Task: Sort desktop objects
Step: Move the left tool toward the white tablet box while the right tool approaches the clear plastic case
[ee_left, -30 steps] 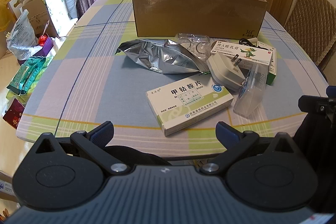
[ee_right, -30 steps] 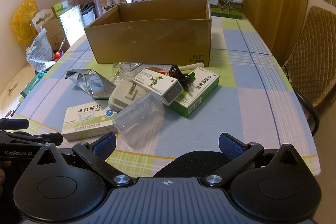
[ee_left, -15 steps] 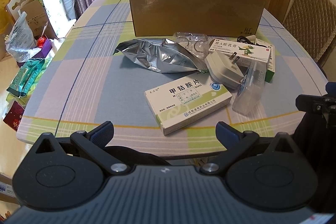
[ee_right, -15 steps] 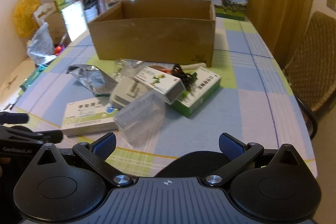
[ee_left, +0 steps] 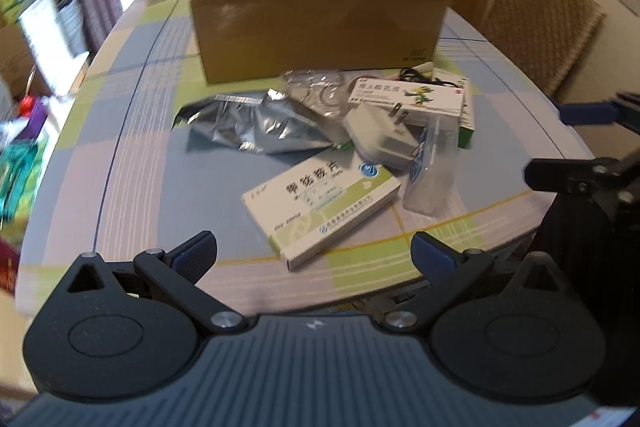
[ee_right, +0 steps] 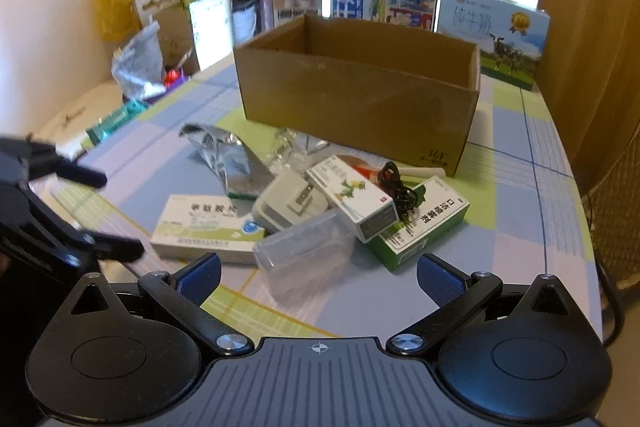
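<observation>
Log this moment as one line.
left gripper: open, empty | right gripper: open, empty | cardboard box: nothing visible inside | items: on table

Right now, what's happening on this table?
A person holds both grippers at the near edge of the table, fingers open, nothing grasped. The left gripper faces a white-green medicine box; the right gripper faces a clear plastic case. A charger, foil bag and other boxes lie loose before the cardboard box. Sorting hasn't visibly started.

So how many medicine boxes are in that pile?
3: a white-green box nearest the left gripper, a dragon-printed box atop the pile, a green box beneath it. More may be hidden.
</observation>
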`<state>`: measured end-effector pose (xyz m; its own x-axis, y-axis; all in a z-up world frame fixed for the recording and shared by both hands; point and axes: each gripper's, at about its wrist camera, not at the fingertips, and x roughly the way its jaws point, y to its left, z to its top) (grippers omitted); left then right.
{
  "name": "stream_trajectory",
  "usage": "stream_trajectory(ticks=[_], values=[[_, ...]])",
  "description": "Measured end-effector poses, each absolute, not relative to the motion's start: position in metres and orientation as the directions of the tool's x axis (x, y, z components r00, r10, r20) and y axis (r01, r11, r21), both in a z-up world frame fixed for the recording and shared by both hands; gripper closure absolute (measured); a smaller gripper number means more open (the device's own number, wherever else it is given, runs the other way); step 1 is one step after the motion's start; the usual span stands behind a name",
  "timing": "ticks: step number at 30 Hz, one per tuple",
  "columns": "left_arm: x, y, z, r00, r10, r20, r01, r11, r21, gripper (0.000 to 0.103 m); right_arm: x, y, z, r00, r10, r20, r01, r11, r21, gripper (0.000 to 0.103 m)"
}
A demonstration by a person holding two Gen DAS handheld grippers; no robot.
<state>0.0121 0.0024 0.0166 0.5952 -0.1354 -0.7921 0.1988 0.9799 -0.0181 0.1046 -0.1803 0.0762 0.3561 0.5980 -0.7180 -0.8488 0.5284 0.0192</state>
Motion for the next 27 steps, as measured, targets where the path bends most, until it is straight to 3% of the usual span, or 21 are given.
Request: stream_trajectory(ticks=[12,27], values=[[0.051,0.011,0.005,0.490,-0.210,-0.846,0.471,0.881,0.054,0.001,0.112,-0.155,0.048,0.254,0.584,-0.771,-0.921,0.389,-0.009,0.002],[0.083,0.012,-0.016,0.420,-0.232,-0.877,0.564,0.824,0.052,0.002,0.132,-0.119,0.023,0.162,0.549,-0.820,-0.980,0.187,-0.069,0.002]])
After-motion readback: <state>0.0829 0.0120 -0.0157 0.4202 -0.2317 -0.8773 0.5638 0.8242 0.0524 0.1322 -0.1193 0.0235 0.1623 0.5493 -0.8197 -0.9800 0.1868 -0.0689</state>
